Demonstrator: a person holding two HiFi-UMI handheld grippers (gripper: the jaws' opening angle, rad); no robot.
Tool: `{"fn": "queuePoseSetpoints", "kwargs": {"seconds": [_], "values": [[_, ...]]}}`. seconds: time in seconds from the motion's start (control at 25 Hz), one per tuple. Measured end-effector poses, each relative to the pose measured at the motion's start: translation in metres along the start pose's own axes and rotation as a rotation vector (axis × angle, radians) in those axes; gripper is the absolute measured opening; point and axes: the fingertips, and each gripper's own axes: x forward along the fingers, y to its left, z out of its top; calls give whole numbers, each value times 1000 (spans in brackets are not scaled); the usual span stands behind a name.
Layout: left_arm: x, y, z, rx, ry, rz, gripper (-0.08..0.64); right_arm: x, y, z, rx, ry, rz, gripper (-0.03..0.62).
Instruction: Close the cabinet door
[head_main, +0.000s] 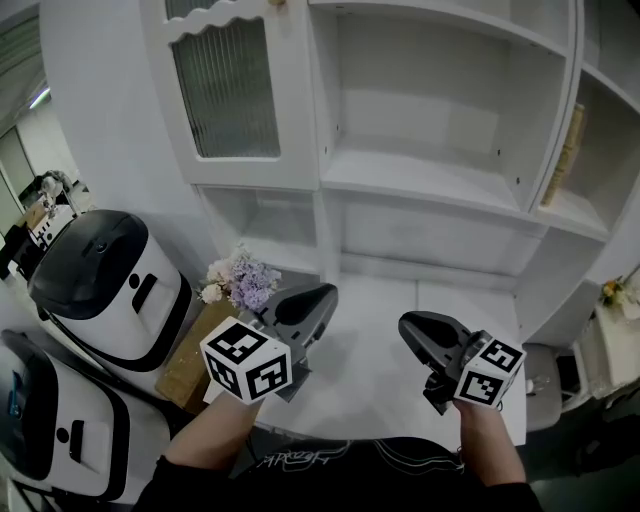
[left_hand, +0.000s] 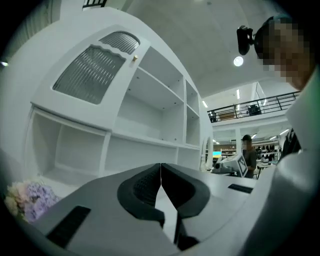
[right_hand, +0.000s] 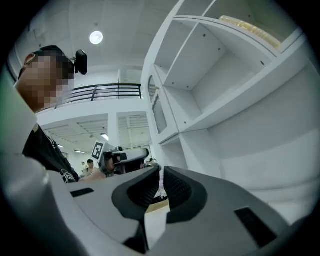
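The white cabinet door (head_main: 230, 95) has a ribbed glass pane and a small gold knob (left_hand: 134, 58). It stands at the top left of the shelf unit and appears to lie flat against the cabinet front (left_hand: 95, 67). My left gripper (head_main: 320, 295) hangs low over the white table, well below the door and touching nothing. Its jaws are pressed together and empty (left_hand: 160, 167). My right gripper (head_main: 408, 325) hovers to the right at about the same height. In the right gripper view (right_hand: 160, 172) only a narrow slit shows between its jaws, and nothing is in it.
A bunch of pale and purple flowers (head_main: 240, 280) sits at the table's left end, above a cardboard box (head_main: 195, 350). Two white and black machines (head_main: 110, 290) stand at the far left. Open shelves (head_main: 430, 175) fill the cabinet's middle and right, with a tan object (head_main: 568, 150) on the right shelf.
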Motion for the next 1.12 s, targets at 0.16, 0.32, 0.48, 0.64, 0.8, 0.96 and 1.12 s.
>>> {"fn": "queuePoseSetpoints", "kwargs": {"seconds": [0.16,0.32,0.48,0.64,0.8,0.96,1.12], "values": [[-13,-26,-35,-53,29,-46,21,5,18,-12,-15,21,44,57],[-27,-21,-54,-29,34,26,21,6,21,-21,-3,18,44,57],[-30,-26,-63,-28,37,18,21,5,22,-24,19,4,47,57],[-31,-31,-65,-50,35,12,21,3,22,-27,22,5,34,57],[-30,-32,-66,-44,46,11,21,5,21,-33,30,10,23,57],[-31,-31,-66,-49,52,15,21,6,22,-36,49,7,19,57],[-33,-30,-65,-59,44,17,21,6,23,-39,54,13,16,57]]}}
